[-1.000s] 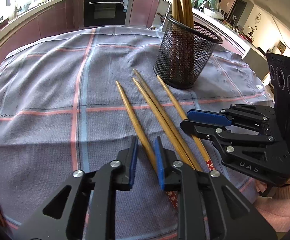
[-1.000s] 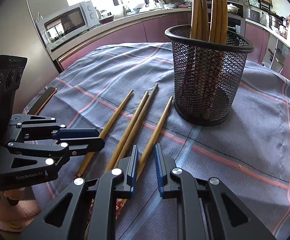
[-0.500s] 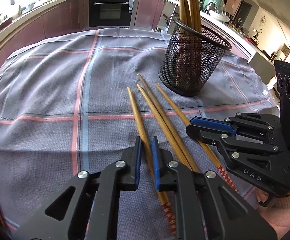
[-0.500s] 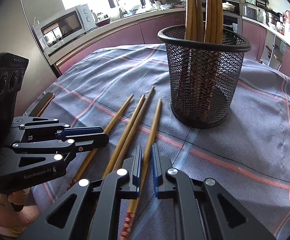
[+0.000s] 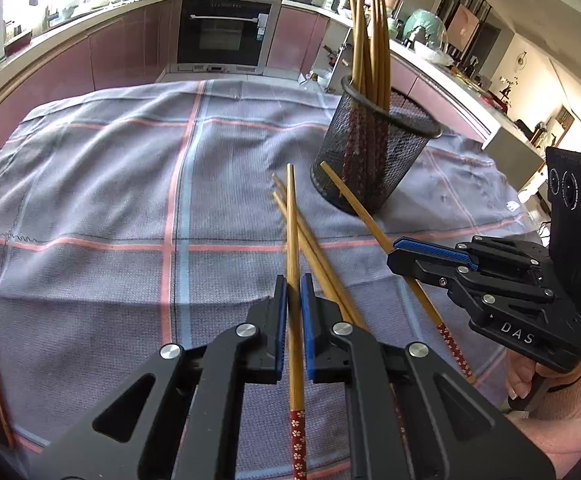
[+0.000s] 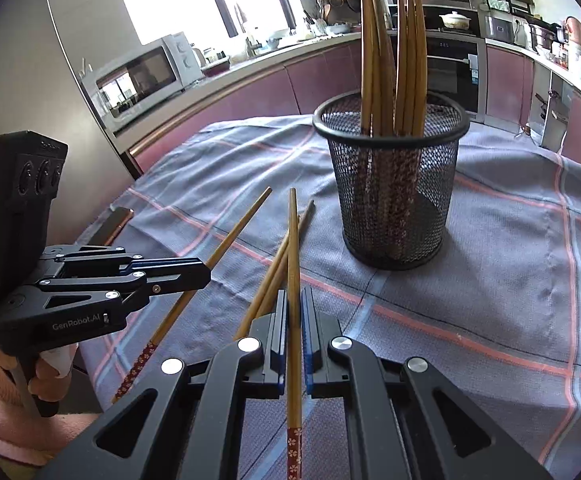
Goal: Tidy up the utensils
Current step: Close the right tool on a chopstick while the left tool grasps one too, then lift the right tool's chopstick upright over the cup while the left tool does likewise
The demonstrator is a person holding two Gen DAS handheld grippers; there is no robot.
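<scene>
Bamboo chopstick [image 5: 293, 240] sits pinched in the left gripper [image 5: 294, 292] in the left wrist view: a round tapered stick, tan, with a red floral-print butt end below the jaws. Blue ribbed pads are pressed onto it from both sides. Its tip points toward the mesh cup [image 5: 374, 160], a black wire-mesh cylinder with a solid rim, stuffed with more upright chopsticks of the same type. Two loose chopsticks [image 5: 322, 256] lie crossed on the cloth just short of the cup, partly under the held one. The tablecloth [image 5: 110, 200] is grey-violet waffle weave with pink and pale-blue stripes. The right gripper [image 5: 400, 252], matte black plastic with steel pivot screws, is to the right of the cup's base, clamped on a second chopstick [image 5: 354, 206] whose tip overlaps the cup's foot.

Right wrist view: the right gripper [image 6: 294, 300] has its jaws squeezed onto its chopstick [image 6: 293, 248], tip aimed just left of the mesh cup [image 6: 390, 184]. The loose pair [image 6: 278, 272] lies under it. The left gripper [image 6: 202, 276] is further left of the cup, gripping its chopstick [image 6: 234, 232].

Versus a second ago: both jaw pairs stood apart around flat-lying sticks; both have just been closing onto them. Both held sticks now sit tilted off the cloth, no longer parallel with the loose pair.
</scene>
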